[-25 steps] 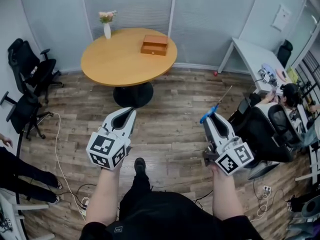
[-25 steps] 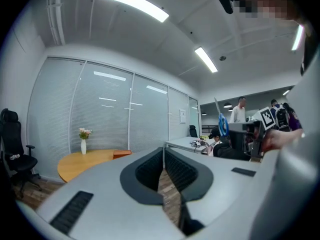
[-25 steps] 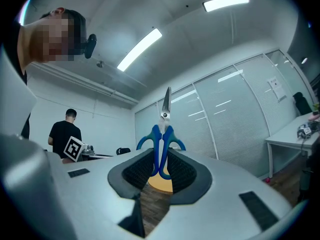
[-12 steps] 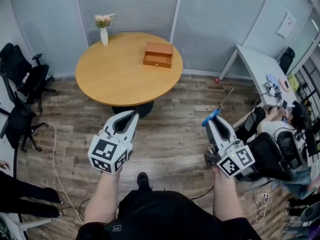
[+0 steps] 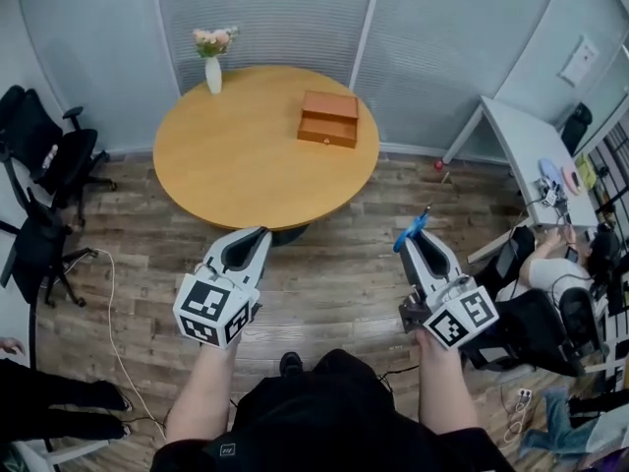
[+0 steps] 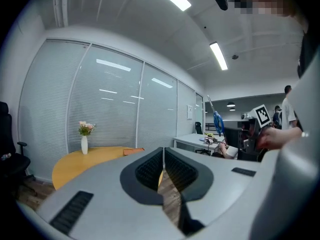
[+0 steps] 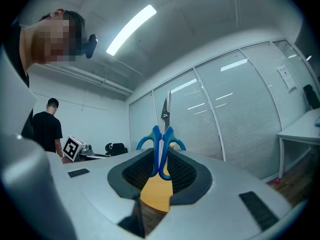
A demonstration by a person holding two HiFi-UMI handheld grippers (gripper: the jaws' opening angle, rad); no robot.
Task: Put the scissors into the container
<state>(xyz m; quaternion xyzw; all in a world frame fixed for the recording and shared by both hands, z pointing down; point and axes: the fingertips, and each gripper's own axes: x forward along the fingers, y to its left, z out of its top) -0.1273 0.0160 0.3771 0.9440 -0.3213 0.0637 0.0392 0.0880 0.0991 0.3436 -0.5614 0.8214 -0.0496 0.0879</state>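
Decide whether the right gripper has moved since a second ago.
Yes. The right gripper, shut on the blue-handled scissors, has come forward, nearer the round wooden table; the floor gap between them has narrowed.

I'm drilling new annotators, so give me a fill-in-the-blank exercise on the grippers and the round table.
The blue-handled scissors are clamped by their ____ in the right gripper.
Between the shut jaws of the left gripper there is ____.
In the head view, on the round wooden table, the small brown wooden drawer box lies ____ of the white vase.
Missing: handles; nothing; right.
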